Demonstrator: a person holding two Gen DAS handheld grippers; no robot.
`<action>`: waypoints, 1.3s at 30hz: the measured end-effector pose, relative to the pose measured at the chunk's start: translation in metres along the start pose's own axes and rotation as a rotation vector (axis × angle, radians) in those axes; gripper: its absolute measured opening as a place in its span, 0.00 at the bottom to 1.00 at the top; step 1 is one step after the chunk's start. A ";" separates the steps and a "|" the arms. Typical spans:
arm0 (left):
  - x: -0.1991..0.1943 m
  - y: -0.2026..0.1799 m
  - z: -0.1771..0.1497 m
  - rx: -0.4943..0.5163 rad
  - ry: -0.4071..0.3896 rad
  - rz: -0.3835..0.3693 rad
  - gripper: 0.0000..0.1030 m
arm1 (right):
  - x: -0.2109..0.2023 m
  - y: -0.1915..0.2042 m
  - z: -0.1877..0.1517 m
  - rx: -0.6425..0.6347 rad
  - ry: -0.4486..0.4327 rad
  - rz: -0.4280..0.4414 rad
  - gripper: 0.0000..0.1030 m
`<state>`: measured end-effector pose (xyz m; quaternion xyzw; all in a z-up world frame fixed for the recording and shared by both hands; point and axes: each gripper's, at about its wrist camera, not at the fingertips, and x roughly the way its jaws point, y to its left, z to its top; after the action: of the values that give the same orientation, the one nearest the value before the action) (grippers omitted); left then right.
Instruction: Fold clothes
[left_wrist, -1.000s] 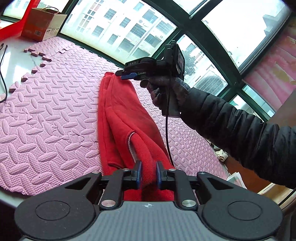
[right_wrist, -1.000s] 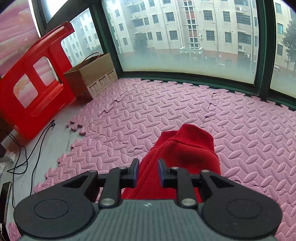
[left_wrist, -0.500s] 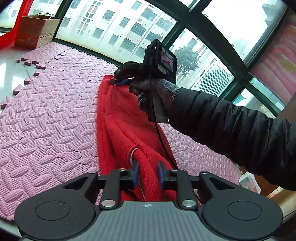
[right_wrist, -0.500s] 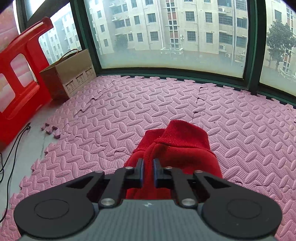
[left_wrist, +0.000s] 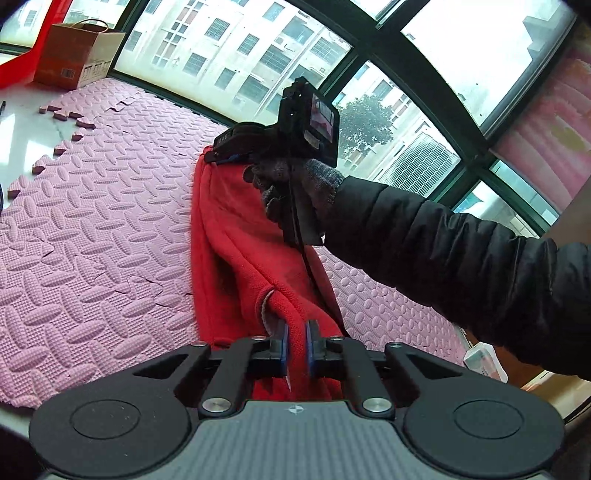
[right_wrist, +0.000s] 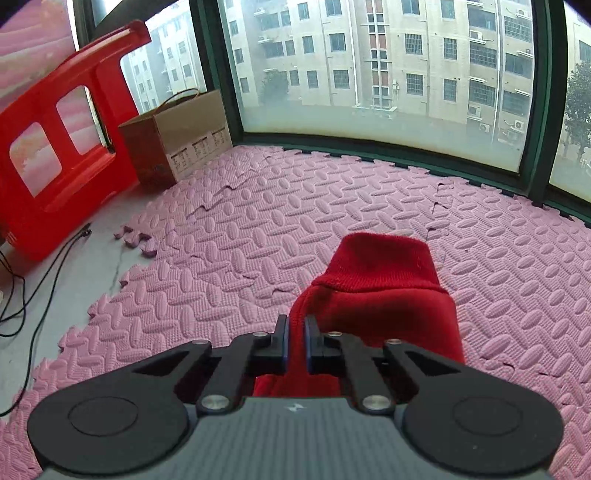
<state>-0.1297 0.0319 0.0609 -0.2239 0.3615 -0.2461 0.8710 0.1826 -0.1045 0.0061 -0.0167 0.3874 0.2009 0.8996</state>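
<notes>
Garment: a red knitted garment (left_wrist: 236, 258) is stretched in a long folded strip across the pink foam mat (left_wrist: 92, 221), held up at both ends; in the right wrist view its ribbed cuff or collar end (right_wrist: 380, 258) is seen beyond the jaws, resting on the mat (right_wrist: 332, 203).
Left gripper: the left gripper (left_wrist: 295, 345) is closed on a fold at the near end of the garment — the jaws are pressed together with red cloth pinched between the blue pads; they have just been closing, with the cloth between them.
Right gripper: the right gripper (right_wrist: 295, 341) is clamped on a narrow ridge of the red fabric, the jaws nearly touching with only cloth between them; it is also seen from the left wrist view (left_wrist: 221, 157) at the far end of the strip, where the fabric is gripped at its tip.
Person: a gloved hand (left_wrist: 288, 192) and a black padded sleeve (left_wrist: 461, 266) carry the right gripper.
Surroundings: a cardboard box (right_wrist: 177, 136) stands by the window — beside it a red plastic stool (right_wrist: 62, 147) lies on its side, and black cables (right_wrist: 33, 291) run over the bare floor left of the mat.
</notes>
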 end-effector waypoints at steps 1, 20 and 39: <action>0.001 0.001 0.000 0.001 0.005 0.004 0.10 | 0.002 0.001 -0.002 -0.004 0.007 -0.002 0.07; -0.024 0.004 0.025 0.043 -0.058 0.054 0.27 | -0.138 -0.024 -0.031 -0.158 0.053 0.124 0.39; 0.060 0.033 0.034 0.096 0.098 0.149 0.31 | -0.209 0.006 -0.161 -0.359 0.120 0.128 0.54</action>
<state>-0.0590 0.0294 0.0323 -0.1421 0.4073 -0.2084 0.8778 -0.0601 -0.2018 0.0418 -0.1643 0.3983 0.3221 0.8429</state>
